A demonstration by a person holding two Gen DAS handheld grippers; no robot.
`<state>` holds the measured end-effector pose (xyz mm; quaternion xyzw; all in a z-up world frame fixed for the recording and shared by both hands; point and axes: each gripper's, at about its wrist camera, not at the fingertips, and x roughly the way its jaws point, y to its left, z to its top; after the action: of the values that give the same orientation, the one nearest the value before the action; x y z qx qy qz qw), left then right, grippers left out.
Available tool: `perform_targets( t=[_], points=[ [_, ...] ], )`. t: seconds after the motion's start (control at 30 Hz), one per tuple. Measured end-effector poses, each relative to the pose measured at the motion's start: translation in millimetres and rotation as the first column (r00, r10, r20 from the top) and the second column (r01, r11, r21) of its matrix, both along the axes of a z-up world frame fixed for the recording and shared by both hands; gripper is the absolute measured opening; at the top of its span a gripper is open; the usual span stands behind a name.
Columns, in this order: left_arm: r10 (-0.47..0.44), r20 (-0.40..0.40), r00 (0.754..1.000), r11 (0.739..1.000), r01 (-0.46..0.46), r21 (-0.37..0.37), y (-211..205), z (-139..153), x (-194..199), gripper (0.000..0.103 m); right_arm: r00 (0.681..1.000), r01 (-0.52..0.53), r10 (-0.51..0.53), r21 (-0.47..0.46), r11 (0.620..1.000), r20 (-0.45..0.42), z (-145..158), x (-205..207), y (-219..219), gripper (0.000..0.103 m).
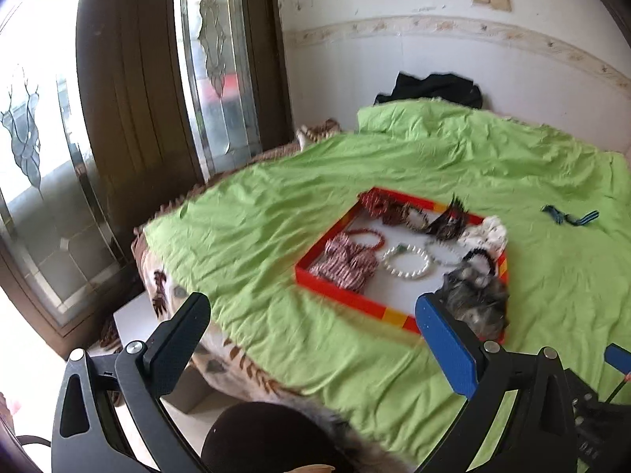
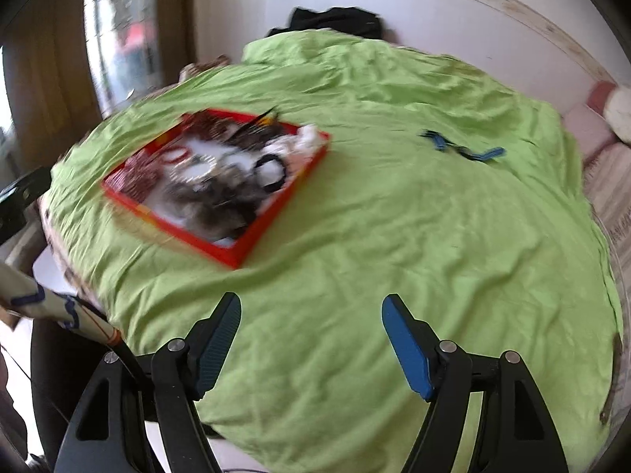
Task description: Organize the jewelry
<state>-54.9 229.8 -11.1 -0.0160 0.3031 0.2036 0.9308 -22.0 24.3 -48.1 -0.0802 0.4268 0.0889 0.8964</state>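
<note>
A shallow red tray [image 1: 357, 302] with a white floor lies on a green bedsheet [image 1: 276, 216]. In it are a white pearl bracelet [image 1: 406, 263], a red bead bracelet [image 1: 366, 236], a red-and-white striped bow [image 1: 347, 266], a grey furry scrunchie [image 1: 477, 299], a black hair tie [image 1: 479, 256] and dark clips. A blue-and-black ribbon piece [image 1: 570, 216] lies apart on the sheet at the right. My left gripper [image 1: 311, 315] is open and empty, just short of the tray's near edge. The right wrist view shows the tray [image 2: 232, 254] blurred at upper left, the ribbon piece [image 2: 465, 149] ahead, and my right gripper [image 2: 311, 315] open over bare sheet.
A glass door with dark wood frames [image 1: 130, 118] stands left of the bed. A black garment [image 1: 434, 88] lies at the head against the white wall. A patterned blanket [image 1: 244, 362] hangs below the sheet's near edge. A pink pillow [image 2: 603, 114] sits far right.
</note>
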Motion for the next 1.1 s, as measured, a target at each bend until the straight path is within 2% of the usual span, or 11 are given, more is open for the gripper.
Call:
perform_targets(
  t=[0.07, 0.2, 0.33, 0.63, 0.83, 1.1],
  points=[
    [-0.012, -0.05, 0.999, 0.999, 0.011, -0.036, 4.3, -7.2, 5.8, 0.103, 0.999, -0.031, 0.031, -0.02, 0.999, 0.019, -1.5, -3.4, 11.8, 0.078],
    [-0.05, -0.093, 0.994, 0.996, 0.042, -0.084, -1.5, -14.7, 12.0, 0.103, 0.998, -0.048, 0.05, -0.046, 0.998, 0.044, -3.4, -8.1, 15.8, 0.079],
    [-0.078, -0.095, 0.992, 0.994, 0.071, -0.08, -11.0, -18.3, 15.6, 0.103, 0.998, -0.021, 0.024, -0.062, 0.998, 0.049, -7.1, -10.4, 6.2, 0.08],
    [-0.116, -0.119, 0.986, 0.989, 0.104, -0.102, -15.1, -20.6, 19.4, 0.103, 0.998, 0.067, -0.067, 0.01, 0.998, 0.0, -10.5, 0.2, -14.4, 0.08],
    [-0.169, -0.135, 0.976, 0.978, 0.15, -0.146, -17.3, -24.2, 22.2, 0.103, 0.999, 0.052, -0.052, -0.007, 0.999, 0.006, -9.8, -1.9, -5.7, 0.08],
    [-0.193, -0.156, 0.969, 0.964, 0.157, -0.216, -12.7, -32.7, 24.5, 0.103, 0.999, 0.028, -0.027, -0.038, 0.999, 0.026, -8.0, -4.9, 5.2, 0.08]
  ],
)
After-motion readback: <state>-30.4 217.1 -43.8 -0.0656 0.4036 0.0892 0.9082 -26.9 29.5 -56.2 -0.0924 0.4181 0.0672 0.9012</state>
